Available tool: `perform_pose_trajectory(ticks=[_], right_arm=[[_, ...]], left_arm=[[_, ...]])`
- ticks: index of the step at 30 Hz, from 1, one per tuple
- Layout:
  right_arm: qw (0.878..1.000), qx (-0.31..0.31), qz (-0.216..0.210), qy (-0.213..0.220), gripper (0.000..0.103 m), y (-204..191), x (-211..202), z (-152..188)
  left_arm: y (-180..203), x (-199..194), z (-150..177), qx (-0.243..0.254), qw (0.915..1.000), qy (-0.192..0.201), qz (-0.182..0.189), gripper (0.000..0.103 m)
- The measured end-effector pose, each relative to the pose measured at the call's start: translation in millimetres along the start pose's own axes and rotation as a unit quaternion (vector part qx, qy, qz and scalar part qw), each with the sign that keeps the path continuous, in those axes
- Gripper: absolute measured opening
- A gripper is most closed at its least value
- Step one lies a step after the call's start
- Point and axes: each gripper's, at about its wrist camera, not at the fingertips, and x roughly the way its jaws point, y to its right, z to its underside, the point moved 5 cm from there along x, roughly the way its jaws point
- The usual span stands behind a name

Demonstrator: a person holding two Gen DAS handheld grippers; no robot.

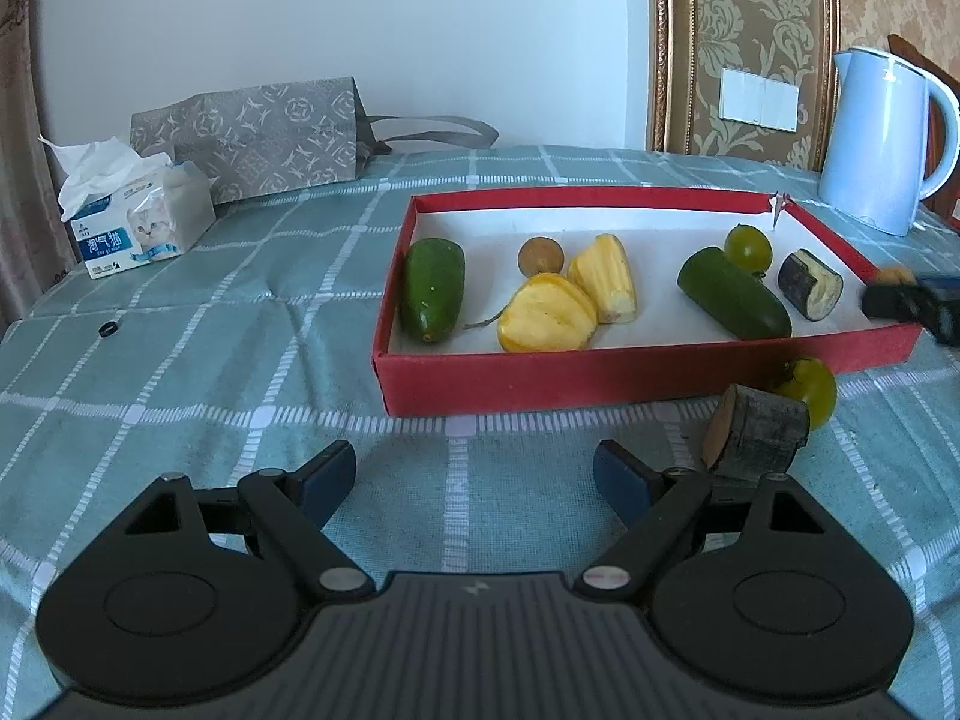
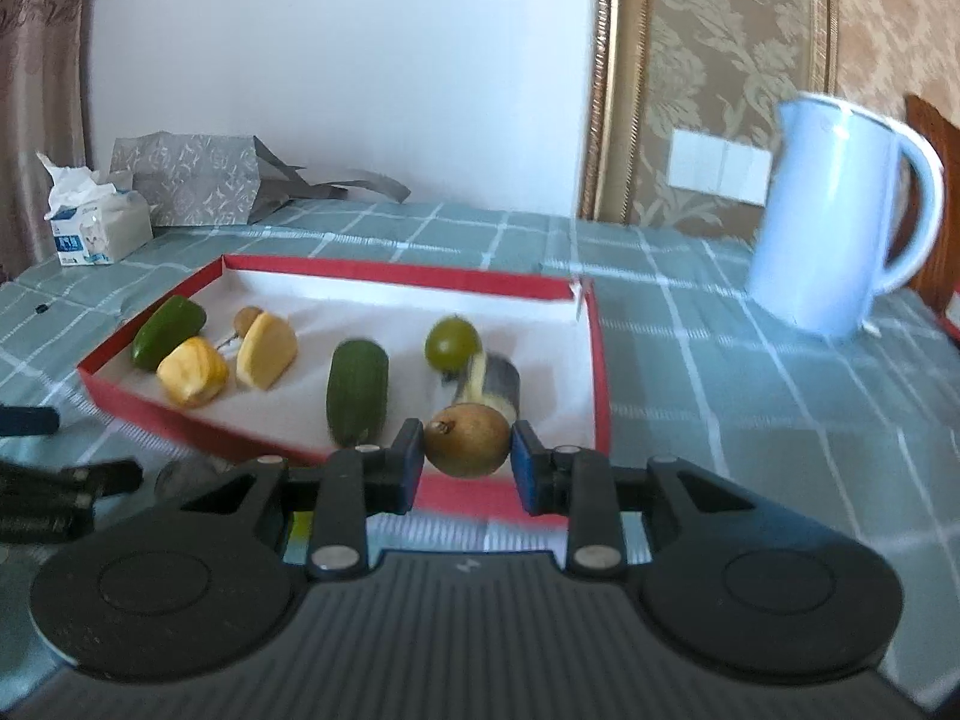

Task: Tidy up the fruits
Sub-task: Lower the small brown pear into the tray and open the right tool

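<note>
Desk (image 1: 180, 360): checked green cloth under both my jaws.
Red box (image 1: 600, 381): ahead of my left jaws, holding cucumbers, yellow pieces, a green tomato.
My left gripper (image 1: 474, 474): jaws spread wide, nothing between them.
My right gripper (image 2: 467, 462): jaws clamped on a brown kiwi (image 2: 468, 441), at the box's near wall.
Eggplant chunk (image 1: 756, 435): just right of my left jaws, on the cloth.

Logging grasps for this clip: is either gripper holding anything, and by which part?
The right gripper holds a brown kiwi, pinched across its sides at the widest part. The left gripper is open and holds nothing.
</note>
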Motion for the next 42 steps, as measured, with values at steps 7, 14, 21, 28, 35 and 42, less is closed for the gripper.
perform_pose_trajectory(ticks=[7, 14, 21, 28, 35, 42], right_arm=[[0.999, -0.039, 0.011, -0.013, 0.029, -15, 42, -18], [0.998, -0.063, 0.03, -0.006, 0.029, -25, 62, -26], [0.994, -0.107, 0.035, 0.0, 0.029, -44, 81, -29], [0.997, -0.051, 0.043, 0.024, 0.059, -22, 52, -30], [0.998, 0.011, 0.031, 0.047, 0.079, 1, -9, 5], [0.999, 0.052, 0.005, 0.011, 0.087, 12, -24, 45]], left_arm=[[0, 0, 0, 0.0, 1.0, -0.001, 0.0, 0.089], [1, 2, -1, -0.002, 1.0, -0.004, 0.005, 0.089], [0, 2, -1, -0.002, 1.0, -0.004, 0.005, 0.09], [0, 2, -2, -0.002, 1.0, -0.004, 0.005, 0.09], [-1, -1, -2, -0.01, 0.9999, 0.004, 0.013, 0.09], [0, -9, -1, -0.006, 0.9997, 0.018, 0.015, 0.09]])
